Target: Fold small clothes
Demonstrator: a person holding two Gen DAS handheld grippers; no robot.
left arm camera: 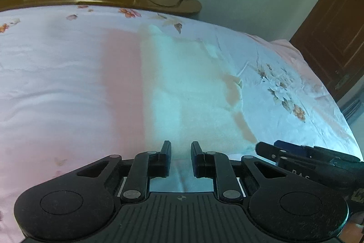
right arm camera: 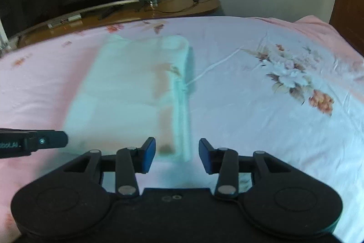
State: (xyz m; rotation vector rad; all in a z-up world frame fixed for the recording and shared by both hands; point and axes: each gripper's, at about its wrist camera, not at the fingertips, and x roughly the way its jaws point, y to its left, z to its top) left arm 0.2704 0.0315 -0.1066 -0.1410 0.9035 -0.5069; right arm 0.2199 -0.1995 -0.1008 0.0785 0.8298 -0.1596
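Left wrist view: pale garment (left arm camera: 188,88) lay flat on the bed (left arm camera: 56,74), folded lengthwise. Left tool (left arm camera: 180,158) and right tool (right arm camera: 177,155) hung at its near edge, jaws apart, empty. Judged between folds; next: grip near corners, fold toward far end.

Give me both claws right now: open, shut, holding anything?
Left claw: narrow gap, nothing between the fingers, garment lies ahead.
Right claw: open, empty.
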